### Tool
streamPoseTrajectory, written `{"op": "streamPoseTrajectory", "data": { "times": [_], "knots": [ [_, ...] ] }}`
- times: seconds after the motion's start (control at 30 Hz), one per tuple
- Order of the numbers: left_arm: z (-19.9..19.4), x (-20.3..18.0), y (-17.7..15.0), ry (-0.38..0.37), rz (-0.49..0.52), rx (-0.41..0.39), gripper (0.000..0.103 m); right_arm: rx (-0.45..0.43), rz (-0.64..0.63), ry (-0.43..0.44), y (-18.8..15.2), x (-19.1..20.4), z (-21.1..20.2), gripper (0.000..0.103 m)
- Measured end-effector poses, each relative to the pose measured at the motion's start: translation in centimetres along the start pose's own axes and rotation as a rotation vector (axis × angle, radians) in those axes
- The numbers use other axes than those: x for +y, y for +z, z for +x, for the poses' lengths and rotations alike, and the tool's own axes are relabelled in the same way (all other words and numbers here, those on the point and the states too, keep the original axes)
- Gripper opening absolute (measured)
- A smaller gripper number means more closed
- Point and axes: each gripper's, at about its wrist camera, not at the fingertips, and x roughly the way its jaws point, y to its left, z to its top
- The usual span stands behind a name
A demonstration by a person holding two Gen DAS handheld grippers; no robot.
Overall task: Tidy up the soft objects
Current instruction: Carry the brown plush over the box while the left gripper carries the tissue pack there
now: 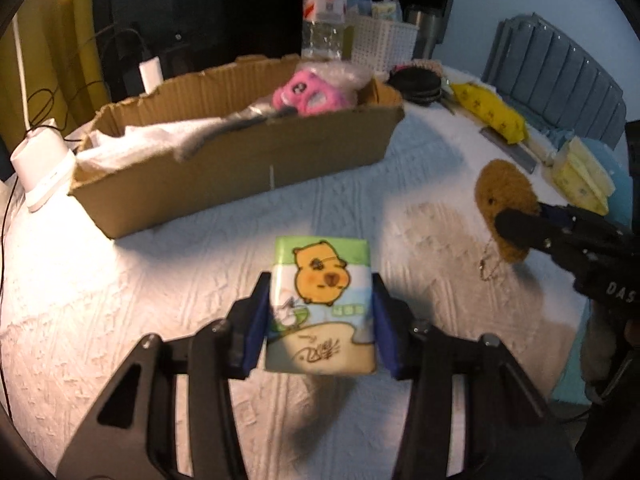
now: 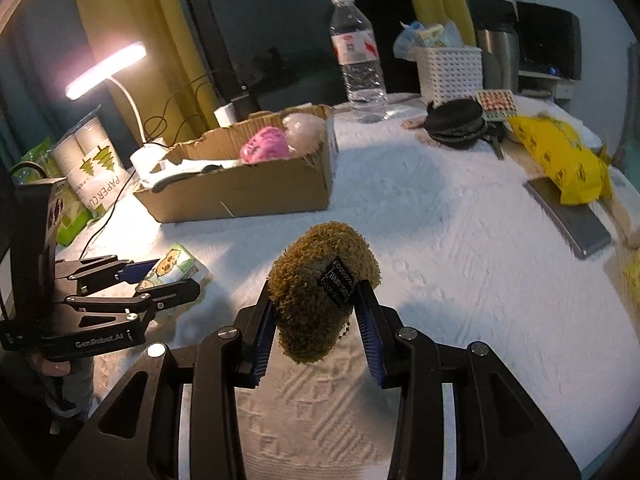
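My left gripper [image 1: 318,316] is shut on a tissue pack [image 1: 320,304] printed with an orange capybara and holds it above the white cloth; it also shows in the right wrist view [image 2: 176,270]. My right gripper [image 2: 316,320] is shut on a brown fuzzy plush [image 2: 316,292] with a black label and a small chain, held off the table; the plush also shows in the left wrist view [image 1: 506,208]. A cardboard box [image 1: 240,168] stands behind, holding a pink plush [image 1: 308,92], a pale fluffy plush [image 2: 304,130] and white cloth.
A water bottle [image 2: 360,60], a white basket [image 2: 448,72] and a black zip pouch [image 2: 456,122] stand at the back. A yellow packet [image 2: 560,160] lies on a grey flat device [image 2: 568,216] at the right. A lamp [image 2: 106,70] and paper cup pack [image 2: 88,160] stand left.
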Motion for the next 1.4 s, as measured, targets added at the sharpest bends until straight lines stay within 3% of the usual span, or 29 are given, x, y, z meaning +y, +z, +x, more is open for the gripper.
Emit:
{"op": "streamPoseTrajectory", "data": {
  "times": [0.77,1.4],
  "knots": [
    [-6.8,6.0,4.2,0.016,-0.052,-0.199,0.048,-0.071,-0.155,0.016,6.9,6.8,0.5,0.041],
    [-5.9,7.7,9.2,0.007,-0.058,-0.275,0.048,-0.095,-0.198,0.044,11.6,7.6,3.7,0.041]
  ]
}}
